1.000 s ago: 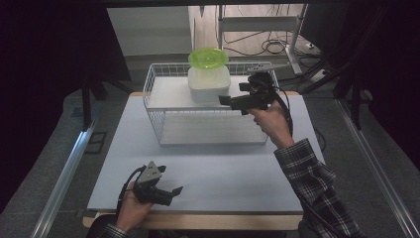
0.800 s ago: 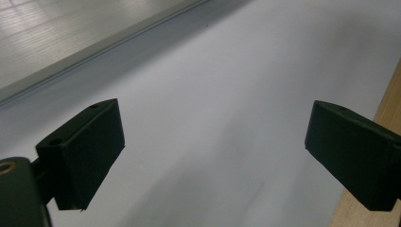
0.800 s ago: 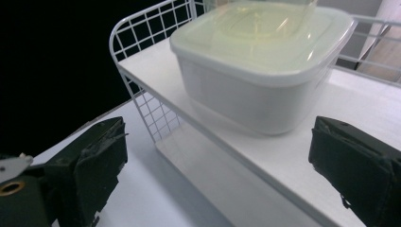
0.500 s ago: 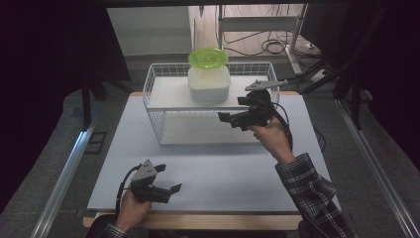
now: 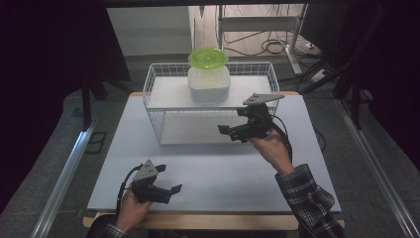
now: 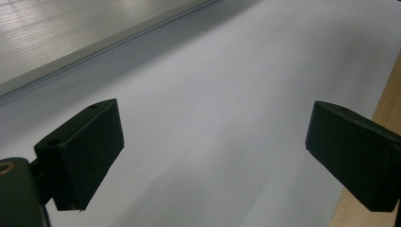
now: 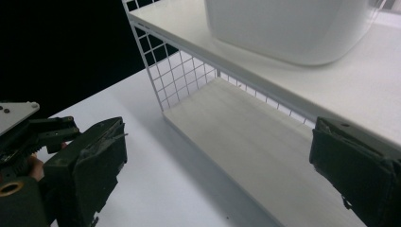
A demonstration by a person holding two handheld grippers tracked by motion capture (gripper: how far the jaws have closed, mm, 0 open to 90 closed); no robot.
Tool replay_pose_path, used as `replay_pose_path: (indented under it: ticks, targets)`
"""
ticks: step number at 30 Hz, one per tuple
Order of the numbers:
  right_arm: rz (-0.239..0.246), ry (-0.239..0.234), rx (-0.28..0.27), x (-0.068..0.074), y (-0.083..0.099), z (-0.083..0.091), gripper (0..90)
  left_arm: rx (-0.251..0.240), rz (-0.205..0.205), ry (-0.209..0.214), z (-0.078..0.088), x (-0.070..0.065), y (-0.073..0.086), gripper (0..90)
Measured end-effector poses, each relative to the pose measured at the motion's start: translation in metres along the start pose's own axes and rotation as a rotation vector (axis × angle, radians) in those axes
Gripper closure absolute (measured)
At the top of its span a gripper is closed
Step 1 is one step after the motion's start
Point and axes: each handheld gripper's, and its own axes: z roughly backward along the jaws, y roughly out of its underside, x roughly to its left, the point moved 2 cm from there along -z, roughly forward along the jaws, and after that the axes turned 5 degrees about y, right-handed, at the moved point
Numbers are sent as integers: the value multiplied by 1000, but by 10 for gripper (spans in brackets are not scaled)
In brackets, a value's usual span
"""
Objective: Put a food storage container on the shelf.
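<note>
1. Up on the top shelf of the wire rack [image 5: 157, 101] sits the white tub [image 5: 209, 85], with a green bowl [image 5: 208, 58] resting on it.
2. Right gripper [image 5: 231, 133] hangs in front of the rack, just off its near right corner, held in the right hand [image 5: 271, 147]; its jaws stand wide apart with nothing between them.
3. From the right gripper view, the tub [image 7: 288, 28] lies above and beyond the gap between the jaws, well apart from both; the lower shelf of the rack [image 7: 246, 142] runs straight ahead between them.
4. Left gripper [image 5: 171, 191] stays low at the near left of the table [image 5: 218, 173], far from the tub, gripped by the left hand [image 5: 131, 210].
5. Its jaws are spread wide too, and in the left gripper view bare white table [image 6: 213, 118] shows between them, with the wooden edge at the right.
6. Neither gripper touches the tub, bowl or rack.
</note>
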Motion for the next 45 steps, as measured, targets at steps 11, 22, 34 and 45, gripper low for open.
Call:
replay_pose_path:
  ticks: [11, 22, 34, 45]
  targets:
    - [-3, 21, 15, 0, 28, -3, 48, 22, -16, -7, -1, -1, 0, 40]
    - [6, 37, 39, -3, 57, -7, 25, 35, -17, -16, -2, -1, 1, 40]
    - [28, 47, 67, 2, 83, 3, 19, 43, -18, -21, -3, -2, 1, 39]
    - [-5, 87, 82, -1, 112, 10, 9, 63, -27, -30, -4, -3, 2, 35]
